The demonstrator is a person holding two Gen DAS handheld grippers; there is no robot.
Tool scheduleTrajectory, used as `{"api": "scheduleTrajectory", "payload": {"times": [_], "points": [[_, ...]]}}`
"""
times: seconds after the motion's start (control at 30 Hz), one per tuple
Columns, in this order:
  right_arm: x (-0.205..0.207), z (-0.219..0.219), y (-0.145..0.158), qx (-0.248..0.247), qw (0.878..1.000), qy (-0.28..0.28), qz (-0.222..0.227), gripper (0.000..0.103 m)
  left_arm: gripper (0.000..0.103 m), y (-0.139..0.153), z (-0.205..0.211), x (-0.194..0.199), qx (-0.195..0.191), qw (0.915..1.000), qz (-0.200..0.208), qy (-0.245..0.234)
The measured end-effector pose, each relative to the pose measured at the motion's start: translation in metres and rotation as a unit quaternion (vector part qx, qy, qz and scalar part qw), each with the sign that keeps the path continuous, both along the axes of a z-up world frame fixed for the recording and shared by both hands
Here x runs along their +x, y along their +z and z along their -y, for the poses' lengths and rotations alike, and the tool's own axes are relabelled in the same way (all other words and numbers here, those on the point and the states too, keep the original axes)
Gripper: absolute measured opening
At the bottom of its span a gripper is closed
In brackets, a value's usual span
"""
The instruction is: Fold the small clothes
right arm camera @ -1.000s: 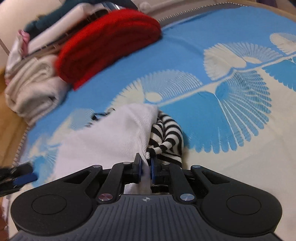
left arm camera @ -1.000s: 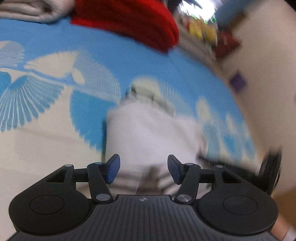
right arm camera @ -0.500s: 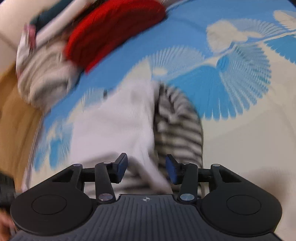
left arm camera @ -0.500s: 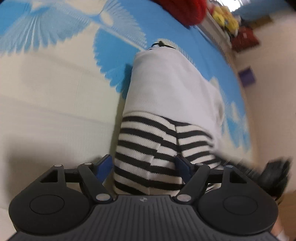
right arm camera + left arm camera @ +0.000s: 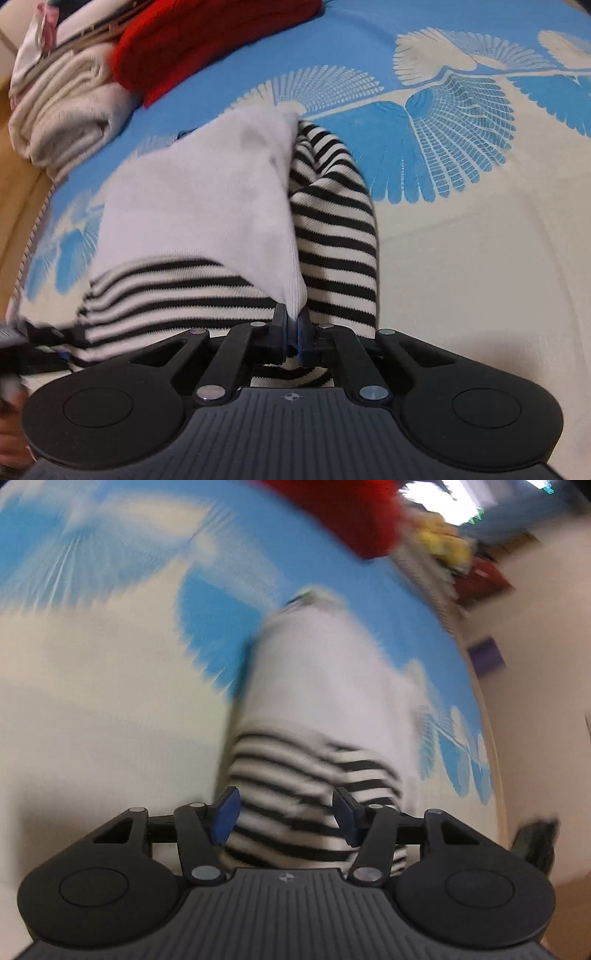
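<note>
Garment hem is pinched by the right gripper; left gripper fingers are spread over striped cloth. Both corners are best gripped before folding evenly.

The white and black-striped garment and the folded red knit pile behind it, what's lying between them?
Only bare blue bedspread separates the white and black-striped garment from the folded red knit pile, shown in the right wrist view.

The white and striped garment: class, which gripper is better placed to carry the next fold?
Probably the right gripper: it is shut on the garment at its near edge. The left gripper is open over the stripes, gripping nothing.
</note>
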State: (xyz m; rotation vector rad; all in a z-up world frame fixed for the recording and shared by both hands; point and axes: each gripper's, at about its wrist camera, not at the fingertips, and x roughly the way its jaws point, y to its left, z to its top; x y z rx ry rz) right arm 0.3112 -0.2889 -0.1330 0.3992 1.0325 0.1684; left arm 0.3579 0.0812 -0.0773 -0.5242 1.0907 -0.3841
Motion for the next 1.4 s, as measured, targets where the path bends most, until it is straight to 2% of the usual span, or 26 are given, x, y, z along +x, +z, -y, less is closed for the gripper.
{"api": "scheduleTrajectory", "payload": {"times": [0.03, 0.07, 0.1, 0.13, 0.17, 0.23, 0.27, 0.3, 0.33, 0.37, 0.43, 0.5, 0.57, 0.63, 0.67, 0.7, 0.77, 0.8, 0.9, 1.0, 1.07, 1.13, 1.2, 1.27, 1.33, 1.4], "points": [[0.0, -0.001, 0.002, -0.002, 1.0, 0.0, 0.002, 0.004, 0.06, 0.007, 0.007, -0.002, 0.012, 0.9994, 0.014, -0.03], [0.0, -0.001, 0.004, -0.004, 1.0, 0.001, 0.003, 0.004, 0.055, 0.006, 0.013, -0.005, 0.035, 0.998, 0.013, -0.051], [0.001, 0.0, 0.004, -0.004, 1.0, 0.002, 0.003, 0.004, 0.051, -0.001, 0.021, -0.007, 0.074, 0.9947, 0.005, -0.072], [0.002, 0.001, 0.004, -0.004, 1.0, 0.001, 0.001, 0.004, 0.053, -0.012, 0.03, -0.009, 0.125, 0.9875, 0.001, -0.096], [0.002, 0.001, 0.003, -0.004, 1.0, 0.001, 0.0, 0.004, 0.053, -0.018, 0.034, -0.011, 0.144, 0.9841, -0.005, -0.104], [0.003, 0.001, 0.002, -0.007, 1.0, 0.006, -0.002, 0.004, 0.049, -0.008, 0.037, -0.014, 0.143, 0.985, 0.002, -0.098], [0.002, 0.0, 0.003, -0.01, 1.0, 0.006, -0.002, 0.004, 0.044, 0.002, 0.037, -0.019, 0.144, 0.9841, 0.021, -0.102], [0.001, -0.001, 0.005, -0.016, 1.0, 0.004, 0.0, 0.004, 0.042, 0.01, 0.039, -0.023, 0.145, 0.9825, 0.042, -0.109], [0.0, -0.001, 0.007, -0.019, 1.0, 0.002, 0.002, 0.004, 0.042, 0.013, 0.04, -0.028, 0.146, 0.9811, 0.054, -0.115], [-0.001, 0.0, 0.009, -0.017, 1.0, 0.0, 0.005, 0.004, 0.043, 0.002, 0.041, -0.027, 0.154, 0.9795, 0.046, -0.122], [-0.002, 0.0, 0.009, -0.018, 1.0, 0.001, 0.006, 0.004, 0.053, -0.024, 0.04, -0.027, 0.184, 0.9752, 0.01, -0.123], [-0.002, -0.002, 0.007, -0.022, 1.0, 0.011, 0.004, 0.004, 0.055, -0.021, 0.037, -0.026, 0.171, 0.9803, -0.001, -0.099], [-0.005, -0.004, 0.01, -0.03, 0.999, 0.01, 0.005, 0.005, 0.057, 0.003, 0.04, -0.033, 0.188, 0.9779, 0.029, -0.087], [-0.01, -0.004, 0.021, -0.04, 0.999, 0.006, 0.016, 0.008, 0.067, 0.031, 0.045, -0.048, 0.219, 0.9694, 0.076, -0.08], [-0.014, -0.005, 0.028, -0.052, 0.998, 0.0, 0.023, 0.012, 0.081, 0.044, 0.046, -0.054, 0.23, 0.9661, 0.092, -0.073], [-0.02, -0.005, 0.039, -0.069, 0.997, -0.004, 0.036, 0.02, 0.089, 0.057, 0.048, -0.06, 0.24, 0.9628, 0.108, -0.061], [-0.034, -0.005, 0.062, -0.095, 0.993, -0.02, 0.066, 0.031, 0.089, 0.083, 0.051, -0.079, 0.256, 0.9558, 0.14, -0.037], [-0.042, -0.005, 0.074, -0.1, 0.991, -0.03, 0.082, 0.04, 0.089, 0.094, 0.053, -0.091, 0.26, 0.9526, 0.155, -0.032], [-0.079, -0.009, 0.112, -0.104, 0.984, -0.045, 0.135, 0.059, 0.09, 0.123, 0.058, -0.133, 0.267, 0.9434, 0.197, -0.01], [-0.132, -0.02, 0.137, -0.113, 0.975, -0.032, 0.189, 0.067, 0.09, 0.139, 0.063, -0.183, 0.272, 0.9353, 0.226, 0.018], [-0.168, -0.025, 0.142, -0.12, 0.971, -0.02, 0.207, 0.069, 0.09, 0.14, 0.071, -0.216, 0.284, 0.9291, 0.234, 0.034], [-0.2, -0.029, 0.141, -0.123, 0.969, -0.013, 0.212, 0.069, 0.09, 0.134, 0.079, -0.241, 0.288, 0.929, 0.227, 0.053], [-0.225, -0.031, 0.134, -0.13, 0.969, -0.015, 0.21, 0.069, 0.09, 0.122, 0.088, -0.26, 0.28, 0.9342, 0.215, 0.051], [-0.243, -0.033, 0.124, -0.134, 0.969, -0.021, 0.204, 0.069, 0.091, 0.107, 0.097, -0.276, 0.274, 0.9359, 0.216, 0.051], [-0.252, -0.038, 0.112, -0.146, 0.971, -0.023, 0.189, 0.069, 0.099, 0.087, 0.103, -0.282, 0.278, 0.9389, 0.199, 0.04], [-0.256, -0.044, 0.105, -0.158, 0.971, -0.023, 0.178, 0.069, 0.099, 0.077, 0.105, -0.275, 0.278, 0.9448, 0.169, 0.041]]}}
